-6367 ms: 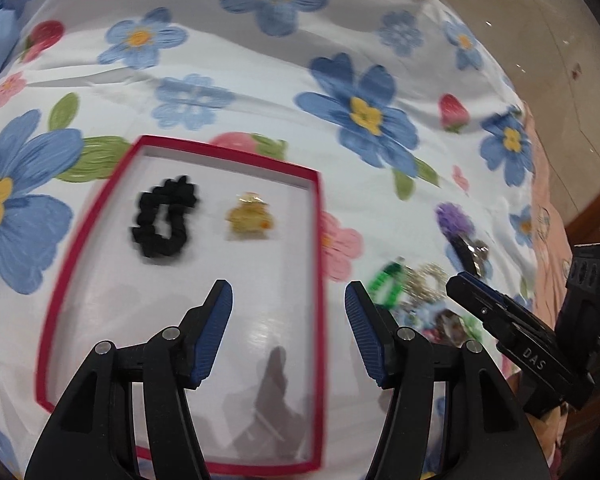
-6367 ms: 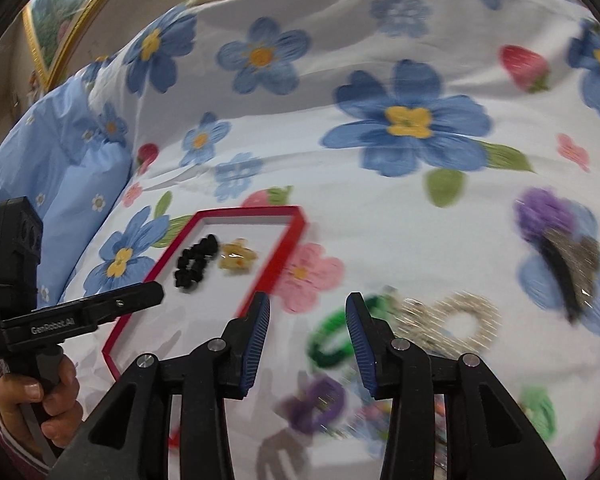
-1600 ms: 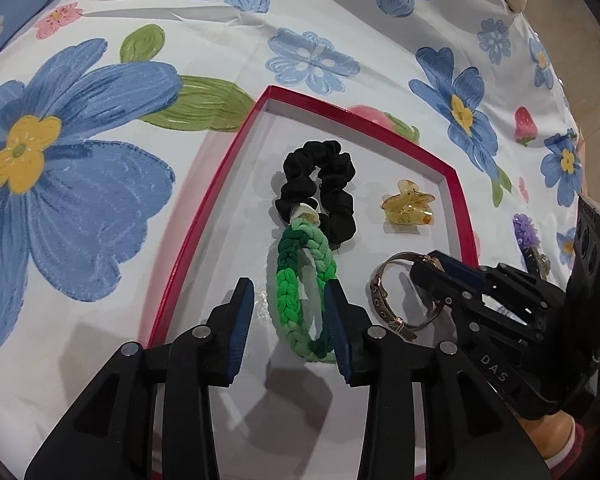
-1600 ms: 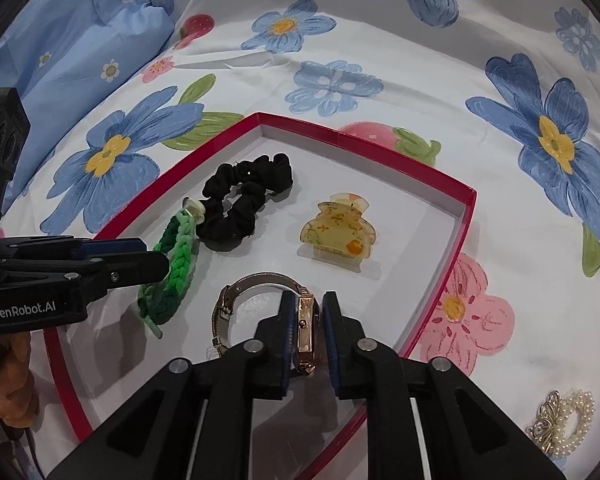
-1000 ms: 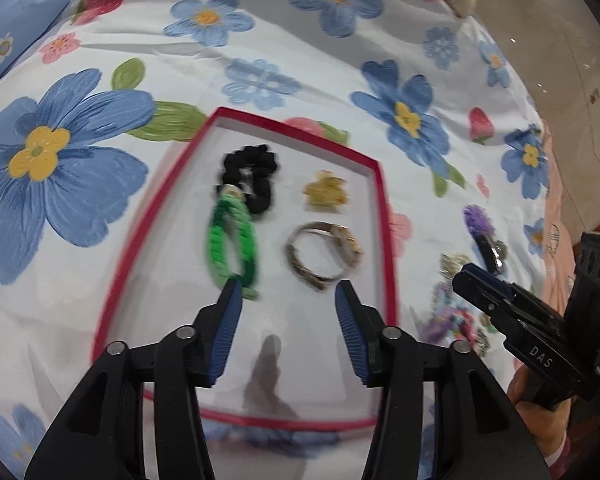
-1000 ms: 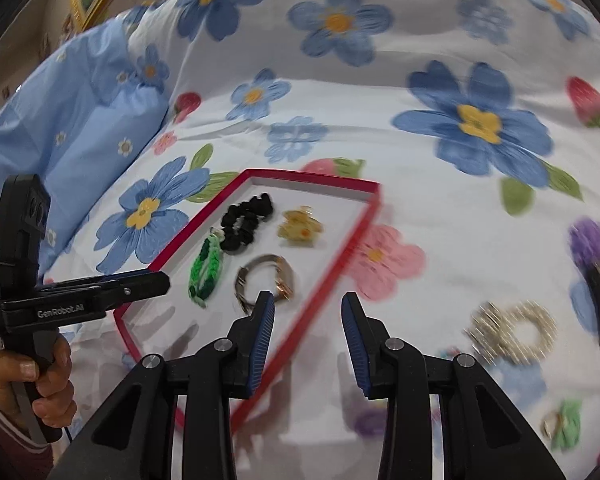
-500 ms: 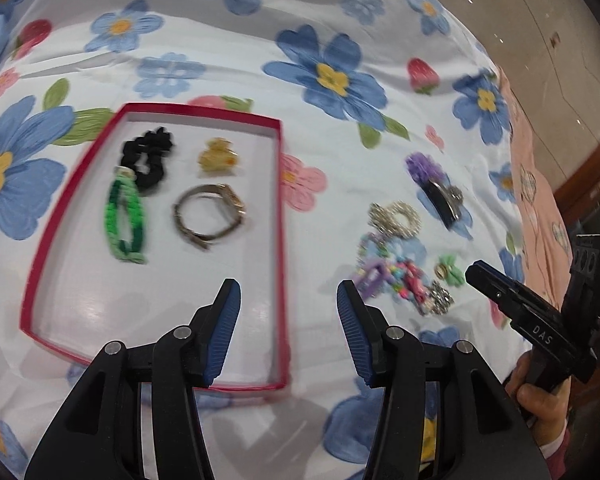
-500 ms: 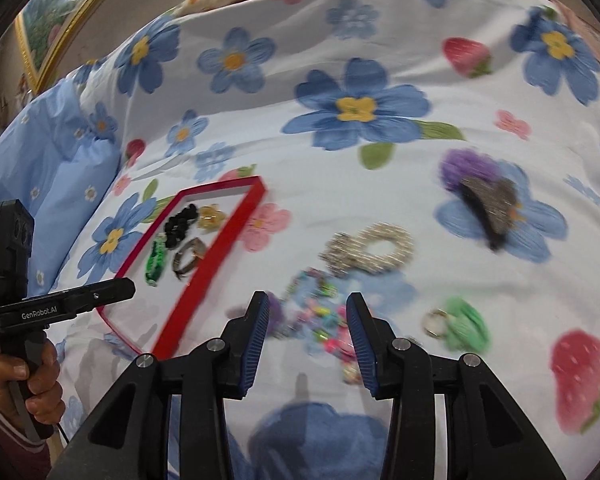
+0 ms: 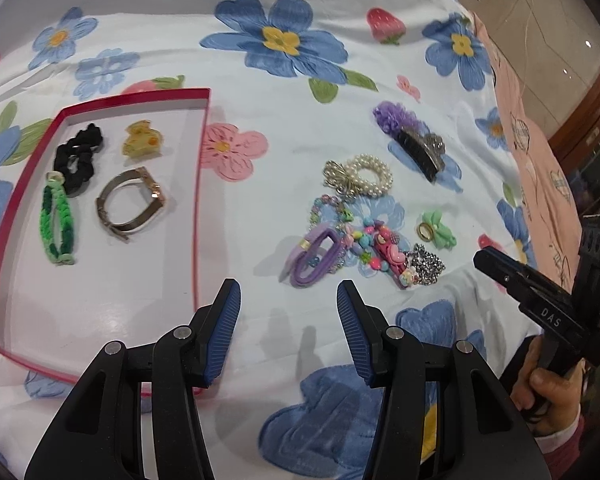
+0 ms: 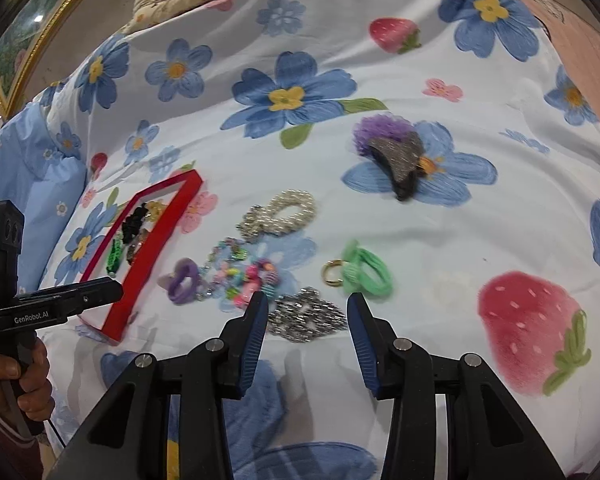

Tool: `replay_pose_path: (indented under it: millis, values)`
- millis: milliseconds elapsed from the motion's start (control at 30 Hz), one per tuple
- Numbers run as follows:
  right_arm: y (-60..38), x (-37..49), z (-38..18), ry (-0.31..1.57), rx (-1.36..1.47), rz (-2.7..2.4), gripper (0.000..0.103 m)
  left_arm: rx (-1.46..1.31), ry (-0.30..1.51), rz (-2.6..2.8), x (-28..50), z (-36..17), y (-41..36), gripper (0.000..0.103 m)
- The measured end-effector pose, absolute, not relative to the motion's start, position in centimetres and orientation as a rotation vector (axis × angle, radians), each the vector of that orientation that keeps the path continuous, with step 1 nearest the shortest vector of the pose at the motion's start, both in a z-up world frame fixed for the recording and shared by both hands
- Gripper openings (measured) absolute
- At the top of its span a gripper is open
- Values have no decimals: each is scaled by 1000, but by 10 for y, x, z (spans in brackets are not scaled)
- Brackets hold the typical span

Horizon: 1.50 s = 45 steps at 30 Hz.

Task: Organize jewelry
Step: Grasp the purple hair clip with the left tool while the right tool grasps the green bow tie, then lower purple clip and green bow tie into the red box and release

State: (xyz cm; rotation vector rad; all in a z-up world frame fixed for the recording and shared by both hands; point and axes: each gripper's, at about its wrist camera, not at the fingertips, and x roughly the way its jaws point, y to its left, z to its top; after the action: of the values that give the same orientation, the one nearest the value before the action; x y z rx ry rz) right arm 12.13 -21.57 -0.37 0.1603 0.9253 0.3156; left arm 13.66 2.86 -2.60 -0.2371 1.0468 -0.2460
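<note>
Watch point(image 9: 130, 204) and green braided band point(image 9: 58, 224) are now seen lying in the red tray point(image 9: 198, 184) on the bed, beside the black scrunchie point(image 9: 78, 158) and yellow claw clip point(image 9: 142, 144). Both tools are shifted right, over the loose pile. The left tool point(image 9: 288, 312) is held open and empty; the right tool point(image 10: 307, 316), its jaws just widened, is empty above the rhinestone piece point(image 10: 305, 314), judged the next pick.

Floral bedsheet point(image 9: 300, 128) under red tray point(image 9: 198, 184), jewelry.
</note>
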Motion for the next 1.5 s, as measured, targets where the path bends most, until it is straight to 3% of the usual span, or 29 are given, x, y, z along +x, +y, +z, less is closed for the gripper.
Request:
replay_pose_path:
  millis: [633, 667, 700, 733, 767, 867, 1500]
  values:
    - [-218, 159, -32, 968, 64, 308, 42, -88, 1129, -279, 188, -61, -7, 49]
    - [-218, 161, -35, 976, 59, 308, 41, -85, 1136, -282, 189, -64, -8, 47]
    - [-219, 163, -38, 983, 60, 309, 39, -85, 1141, -291, 189, -67, -10, 39]
    - [-219, 164, -41, 989, 59, 307, 29, -84, 1145, -301, 189, -69, -12, 28]
    - [-219, 164, -44, 997, 54, 301, 19, -85, 1147, -310, 189, -70, -13, 25]
    - [-221, 163, -46, 997, 61, 300, 7, -94, 1139, -335, 187, -69, -16, 10]
    - [-199, 143, -3, 916, 103, 390, 2, -260, 1039, -338, 142, -33, 28, 8]
